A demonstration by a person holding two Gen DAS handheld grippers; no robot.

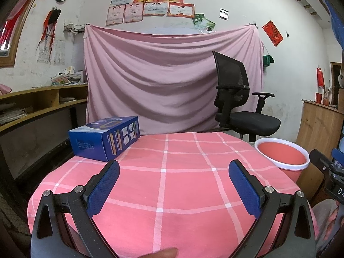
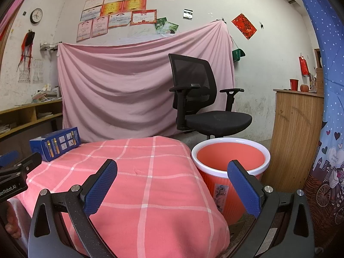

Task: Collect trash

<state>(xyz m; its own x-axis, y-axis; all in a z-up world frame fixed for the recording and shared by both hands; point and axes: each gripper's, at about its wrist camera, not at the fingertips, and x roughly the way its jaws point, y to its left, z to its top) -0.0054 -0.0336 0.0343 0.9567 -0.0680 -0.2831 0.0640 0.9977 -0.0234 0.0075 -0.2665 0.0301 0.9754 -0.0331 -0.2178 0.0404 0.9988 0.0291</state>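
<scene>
A blue carton box (image 1: 105,137) lies on the far left corner of the table with the pink checked cloth (image 1: 182,185); it also shows in the right wrist view (image 2: 54,143). A red bin with a white rim (image 2: 231,163) stands on the floor right of the table, and shows in the left wrist view (image 1: 282,154). My left gripper (image 1: 174,169) is open and empty over the table, the box ahead to its left. My right gripper (image 2: 172,169) is open and empty over the table's right edge, its right finger in front of the bin.
A black office chair (image 2: 200,99) stands behind the table and bin, before a pink sheet (image 1: 163,79) hung on the wall. A wooden cabinet (image 2: 294,133) is at the right, wooden shelves (image 1: 32,105) at the left. A blue patterned curtain (image 2: 326,129) hangs far right.
</scene>
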